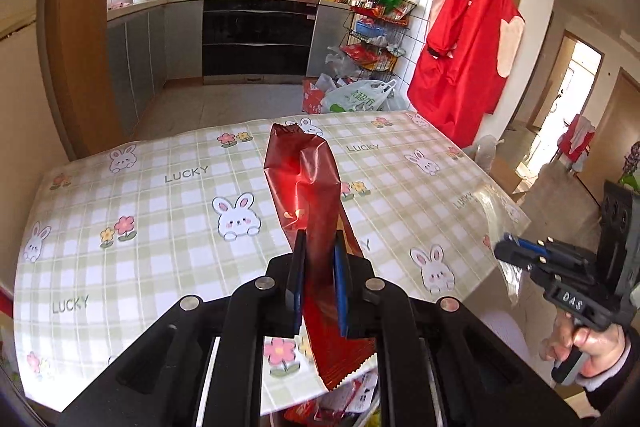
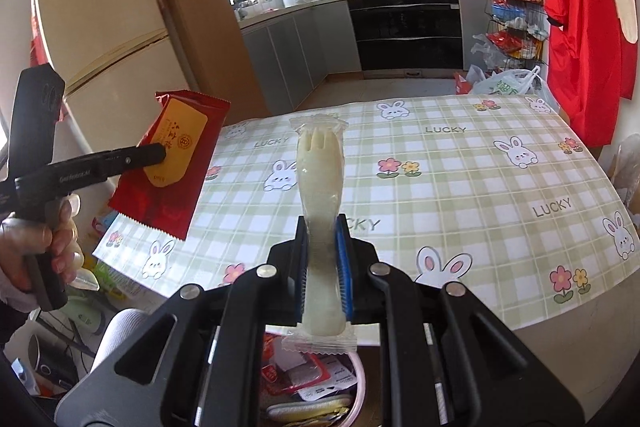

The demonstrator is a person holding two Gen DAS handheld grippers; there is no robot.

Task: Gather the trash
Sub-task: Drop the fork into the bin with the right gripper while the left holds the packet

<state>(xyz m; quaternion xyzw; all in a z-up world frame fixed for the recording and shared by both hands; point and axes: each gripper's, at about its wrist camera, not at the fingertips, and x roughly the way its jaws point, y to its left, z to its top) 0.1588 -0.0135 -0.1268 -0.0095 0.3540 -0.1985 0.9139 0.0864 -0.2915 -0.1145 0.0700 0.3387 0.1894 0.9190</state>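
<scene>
- Trash sits in both my tongs: my left gripper (image 1: 320, 243) is clamped on a red foil wrapper (image 1: 306, 179), and my right gripper (image 2: 323, 227) is clamped on a plastic fork sealed in a clear sleeve (image 2: 320, 163).
- Between my left fingers (image 1: 299, 267) the wrapper runs lengthwise, its crumpled upper part sticking out past the tips and its serrated end hanging below the jaws toward me.
- From the right wrist view the same wrapper (image 2: 168, 167) shows its gold label, pinched near its middle and held off the left edge of the table, in front of the fridge (image 2: 100, 39).
- The fork stands upright between my right fingers (image 2: 344, 247), tines away from me, with the sleeve's crimped lower end below the jaws.
- Both pieces are up in the air, touching nothing but the pads.
- Beneath them spreads the table (image 1: 160, 227), covered in a green check cloth with rabbits and flowers.
- Just below the near table edge, under my right gripper, sits a round bin (image 2: 360, 387) already holding packets.
- Beyond the table, a red apron (image 1: 468, 47) hangs on the wall.
</scene>
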